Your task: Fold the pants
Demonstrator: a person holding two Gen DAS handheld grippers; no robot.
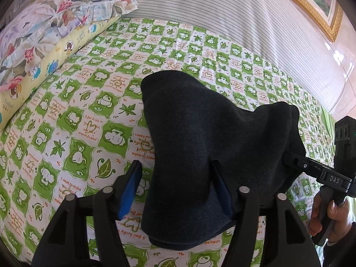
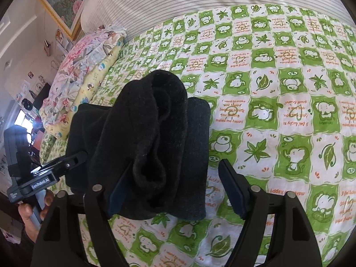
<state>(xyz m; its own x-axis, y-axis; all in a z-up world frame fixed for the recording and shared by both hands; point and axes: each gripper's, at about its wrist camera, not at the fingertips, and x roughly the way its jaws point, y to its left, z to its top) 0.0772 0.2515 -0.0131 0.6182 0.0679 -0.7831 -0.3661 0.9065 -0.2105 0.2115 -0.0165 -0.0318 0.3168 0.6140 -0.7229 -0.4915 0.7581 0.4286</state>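
Your pants are a dark, bunched bundle lying on the bed with its green-and-white checked sheet, well out from the striped cover along the far side; in the right wrist view the cloth shows as a folded slab with a rolled hump on top. Your left gripper has its jaws wide apart; the blue-padded left finger stands clear of the fabric, while the other finger presses into the drape of the bundle, which spills over it. Your right gripper also has its jaws spread wide; one finger lies against the rolled hump, the other stands apart over bare sheet. Seen from the left wrist, the right gripper's tip touches the edge of the pants. A floral pillow sits on a yellow cartoon pillow at the bed's end; a gold-framed picture hangs on the wall.
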